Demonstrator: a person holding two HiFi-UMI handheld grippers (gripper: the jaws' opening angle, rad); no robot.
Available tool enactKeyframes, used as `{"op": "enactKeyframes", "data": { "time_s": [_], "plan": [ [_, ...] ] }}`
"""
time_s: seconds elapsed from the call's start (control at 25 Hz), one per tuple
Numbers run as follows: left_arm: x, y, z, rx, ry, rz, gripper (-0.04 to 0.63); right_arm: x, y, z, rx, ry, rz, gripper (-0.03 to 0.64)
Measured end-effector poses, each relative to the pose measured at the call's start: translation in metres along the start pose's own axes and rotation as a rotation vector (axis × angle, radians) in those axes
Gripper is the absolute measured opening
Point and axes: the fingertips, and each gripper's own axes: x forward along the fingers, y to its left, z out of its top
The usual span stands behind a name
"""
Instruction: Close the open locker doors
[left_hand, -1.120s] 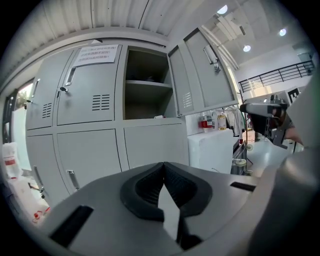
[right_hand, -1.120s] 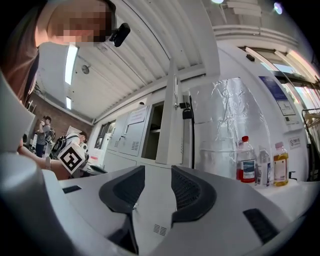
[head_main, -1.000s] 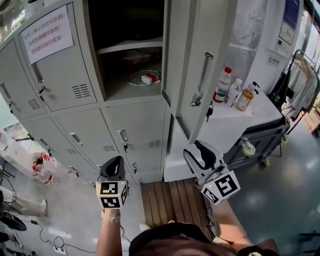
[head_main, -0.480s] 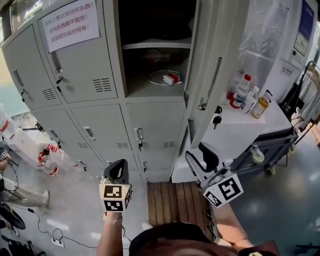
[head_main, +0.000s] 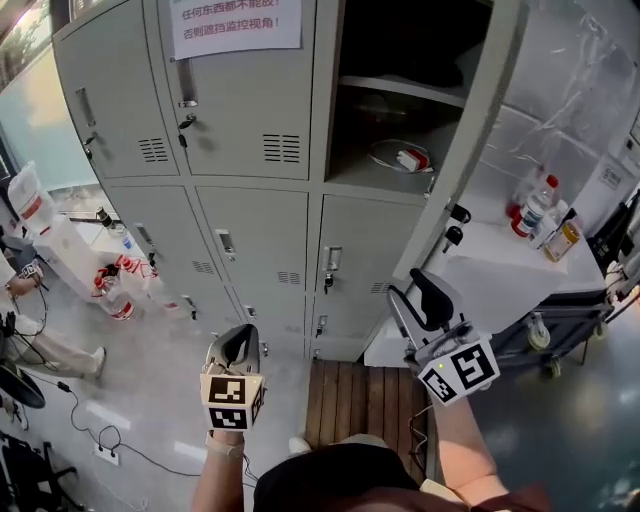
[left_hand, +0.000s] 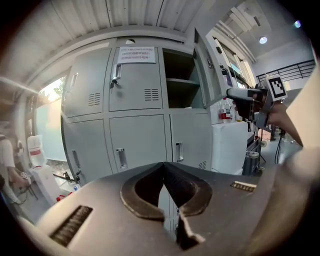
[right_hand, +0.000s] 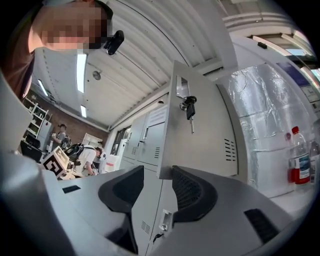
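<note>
– What is kept in the grey metal locker bank (head_main: 260, 220)?

– One upper compartment (head_main: 352, 175) is seen open, with a thin grey shelf (head_main: 400, 90) fixed across it. On its floor a white coiled cable (head_main: 383, 152) is laid. On the coil a small white and red object (head_main: 408, 160) is set, possibly a box, though it is too small to be made out. The neighbouring compartments are shut, and a white paper notice with red print (head_main: 237, 22) is taped to the one at the left.

– And where is the tall grey open locker door (head_main: 470, 150)?

– It is stood out from the bank at the compartment's right and is seen nearly edge-on in the head view. A bunch of dark keys (right_hand: 189, 106) is hung from its lock.

– How are the grippers held?

– The left gripper (left_hand: 163, 167) is held low on an outstretched arm, facing the lower lockers and well apart from them. Its dark jaws are pressed together at the tips, with nothing between. The right gripper (right_hand: 157, 187) is raised near the door's lower corner. Its jaws are parted and nothing is clamped. The door's edge is framed in the gap beyond them.
</note>
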Motion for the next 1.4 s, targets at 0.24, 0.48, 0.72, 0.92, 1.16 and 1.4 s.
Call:
{"op": "enactKeyframes", "data": {
  "time_s": [0.24, 0.48, 0.72, 0.92, 1.16, 1.4],
  "plan": [
    [-0.019, 0.028, -0.021, -0.020, 0.031, 0.052, 0.018, 0.045, 0.011, 0.002, -0.006, -0.013, 0.052, 0.186],
    [-0.023, 0.040, -0.031, -0.038, 0.062, 0.115, 0.018, 0.091, 0.012, 0.005, 0.029, -0.045, 0.123, 0.186],
    [-0.008, 0.048, -0.023, -0.067, 0.074, 0.170, 0.018, 0.138, 0.003, -0.002, 0.059, -0.049, 0.187, 0.181],
    [0.014, 0.049, -0.029, -0.094, 0.099, 0.190, 0.018, 0.170, -0.016, -0.007, 0.103, -0.073, 0.199, 0.163],
    [0.038, 0.054, -0.022, -0.105, 0.105, 0.227, 0.018, 0.200, -0.036, -0.005, 0.119, -0.100, 0.201, 0.147],
    [0.061, 0.058, -0.017, -0.113, 0.115, 0.250, 0.018, 0.218, -0.057, -0.005, 0.141, -0.106, 0.159, 0.143]
  ]
}}
